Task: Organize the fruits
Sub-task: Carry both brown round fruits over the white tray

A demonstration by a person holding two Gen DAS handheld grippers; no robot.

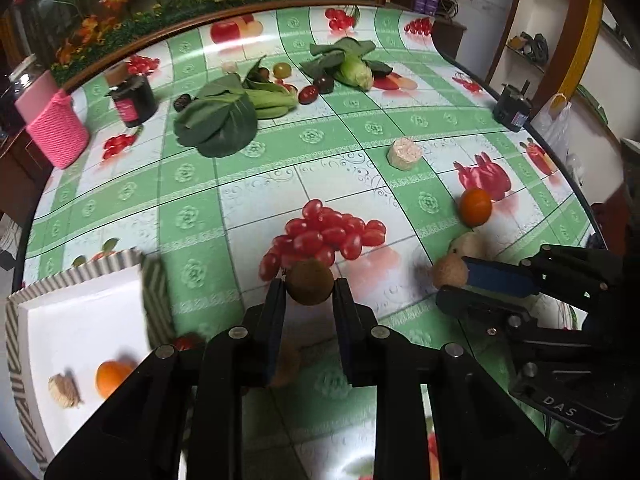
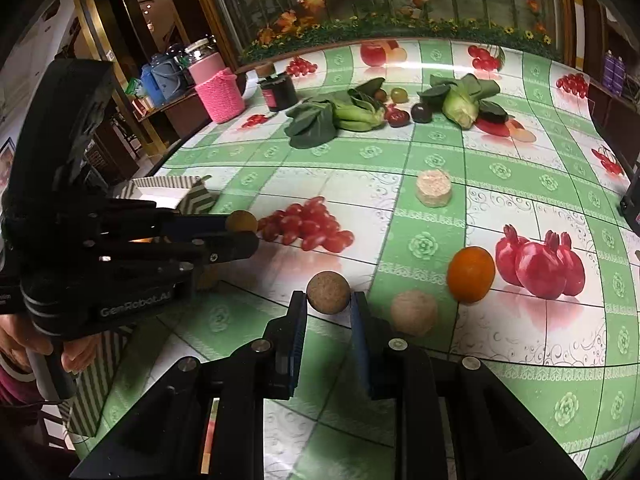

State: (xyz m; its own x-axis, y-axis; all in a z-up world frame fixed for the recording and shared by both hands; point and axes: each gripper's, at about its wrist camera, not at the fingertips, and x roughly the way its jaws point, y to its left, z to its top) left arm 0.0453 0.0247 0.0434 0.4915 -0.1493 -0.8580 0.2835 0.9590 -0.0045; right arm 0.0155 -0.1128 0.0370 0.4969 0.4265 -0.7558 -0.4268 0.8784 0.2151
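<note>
The left gripper (image 1: 309, 289) pinches a round brown fruit (image 1: 309, 287) between its fingertips, lifted just above the tablecloth (image 1: 240, 184). The right gripper (image 2: 329, 300) likewise clamps a paler brown fruit (image 2: 328, 293) at its tips. Both picks look complete, so the step in hand is the carry. Next, each fruit needs moving leftward to the white striped tray (image 1: 24, 320), which already holds an orange (image 1: 112, 376) and a pale lump; release should come low over the bare floor. Both held fruits are near-spherical, with no clear long axis or pointing direction. Another orange (image 2: 471, 274) and a tan fruit (image 2: 414, 312) wait beside the right gripper.
</note>
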